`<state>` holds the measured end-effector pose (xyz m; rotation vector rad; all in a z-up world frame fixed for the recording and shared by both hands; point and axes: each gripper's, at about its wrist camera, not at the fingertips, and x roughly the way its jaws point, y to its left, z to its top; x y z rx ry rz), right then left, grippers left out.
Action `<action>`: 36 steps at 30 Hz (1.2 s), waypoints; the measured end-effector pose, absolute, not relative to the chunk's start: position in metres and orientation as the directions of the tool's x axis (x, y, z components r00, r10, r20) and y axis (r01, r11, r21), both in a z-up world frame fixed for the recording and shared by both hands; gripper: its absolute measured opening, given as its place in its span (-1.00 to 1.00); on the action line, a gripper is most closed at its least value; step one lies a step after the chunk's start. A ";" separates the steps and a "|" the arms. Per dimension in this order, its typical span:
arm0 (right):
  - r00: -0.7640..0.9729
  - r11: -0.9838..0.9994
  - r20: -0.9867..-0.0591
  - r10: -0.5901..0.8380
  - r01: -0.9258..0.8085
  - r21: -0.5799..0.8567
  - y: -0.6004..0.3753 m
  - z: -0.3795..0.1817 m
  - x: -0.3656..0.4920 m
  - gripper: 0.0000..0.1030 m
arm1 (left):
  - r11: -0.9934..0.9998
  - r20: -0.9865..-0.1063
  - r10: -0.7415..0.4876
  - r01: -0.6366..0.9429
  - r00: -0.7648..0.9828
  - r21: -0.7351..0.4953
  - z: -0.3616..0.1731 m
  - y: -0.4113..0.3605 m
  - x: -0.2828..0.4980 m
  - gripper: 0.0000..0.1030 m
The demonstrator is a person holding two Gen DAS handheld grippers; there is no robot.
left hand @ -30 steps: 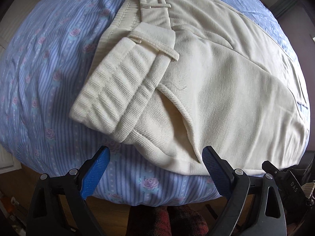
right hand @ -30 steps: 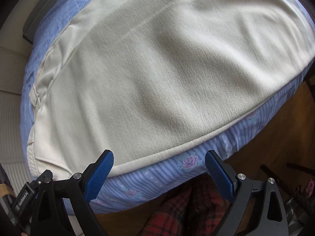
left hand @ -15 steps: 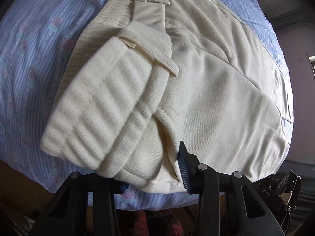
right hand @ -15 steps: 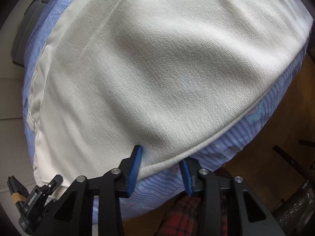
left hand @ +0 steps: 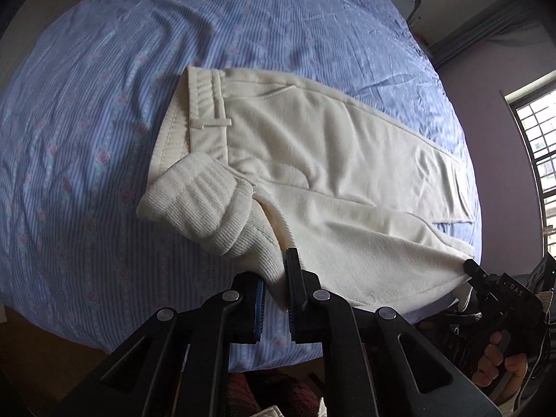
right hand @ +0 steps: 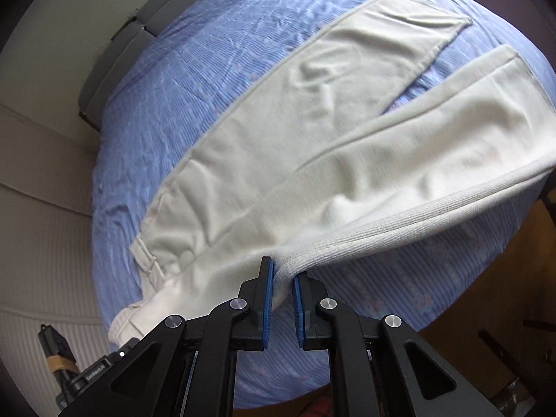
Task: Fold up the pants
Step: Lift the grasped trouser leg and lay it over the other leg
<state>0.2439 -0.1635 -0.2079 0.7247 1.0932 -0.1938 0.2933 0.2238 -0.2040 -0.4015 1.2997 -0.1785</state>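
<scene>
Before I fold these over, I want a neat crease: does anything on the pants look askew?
Yes. On the cream pants, the waistband corner near the left tongs is rolled over into a bulky ribbed cuff instead of lying flat. Further along, the two legs splay apart, showing the striped sheet between them.

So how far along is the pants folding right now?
Early stage. Done: the cream pants lie spread on the blue striped bedsheet, both legs apart. In hand: the left gripper is shut on the near edge by the waistband, and the right gripper is shut on the near leg's edge, lifting it. Left: carrying that leg over the far one, then folding lengthwise.
</scene>
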 end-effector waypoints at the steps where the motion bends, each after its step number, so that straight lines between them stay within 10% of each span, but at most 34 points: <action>1: 0.479 0.761 -0.856 0.194 0.477 0.439 -0.162 -0.199 0.245 -0.77 | 0.912 -0.892 -0.355 -0.104 0.281 -0.396 -0.200 0.222 0.302 -0.77; 13: 0.554 0.855 -0.822 0.134 0.355 0.378 -0.133 -0.156 0.395 -0.77 | 0.863 -0.861 -0.357 -0.225 0.363 -0.453 -0.203 0.256 0.425 -0.76; 30: 0.314 0.905 -0.948 0.044 0.389 0.171 -0.100 -0.254 0.547 -0.57 | 0.868 -0.912 -0.377 -0.283 0.161 -0.409 -0.306 0.269 0.542 -0.71; 33: 0.315 0.911 -0.946 0.070 0.366 0.189 -0.095 -0.253 0.550 -0.13 | 0.860 -0.909 -0.389 -0.293 0.151 -0.417 -0.301 0.268 0.546 -0.48; 36: 0.324 0.916 -0.942 0.086 0.345 0.202 -0.087 -0.244 0.549 0.03 | 0.850 -0.893 -0.404 -0.279 0.199 -0.447 -0.280 0.267 0.544 0.21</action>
